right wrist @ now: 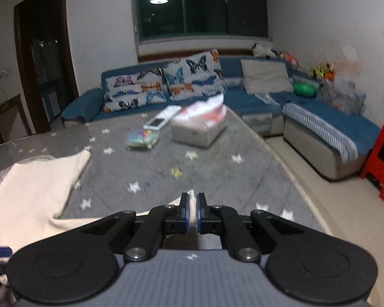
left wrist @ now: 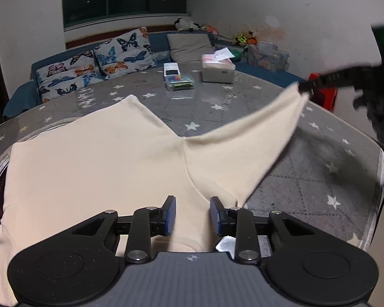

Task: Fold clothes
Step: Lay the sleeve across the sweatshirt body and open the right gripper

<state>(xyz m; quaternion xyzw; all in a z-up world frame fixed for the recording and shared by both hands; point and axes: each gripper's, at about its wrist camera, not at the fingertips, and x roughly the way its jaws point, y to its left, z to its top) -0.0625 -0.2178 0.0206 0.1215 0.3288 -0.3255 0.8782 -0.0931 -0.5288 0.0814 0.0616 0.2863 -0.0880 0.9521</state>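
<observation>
Left claw (left wrist: 193,215) open astride cream garment (left wrist: 94,163), right claw (right wrist: 192,213) pinching its corner

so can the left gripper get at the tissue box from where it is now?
Probably not without first clearing the cloth: the left gripper has the cream garment between its fingers. Beyond that, the star-print table cover up to the tissue box looks clear.

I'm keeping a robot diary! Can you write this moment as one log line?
step: folding | right gripper: shut on cream garment leg tip, lifted | left gripper: open, cloth between pads | table: garment partly flat
</observation>
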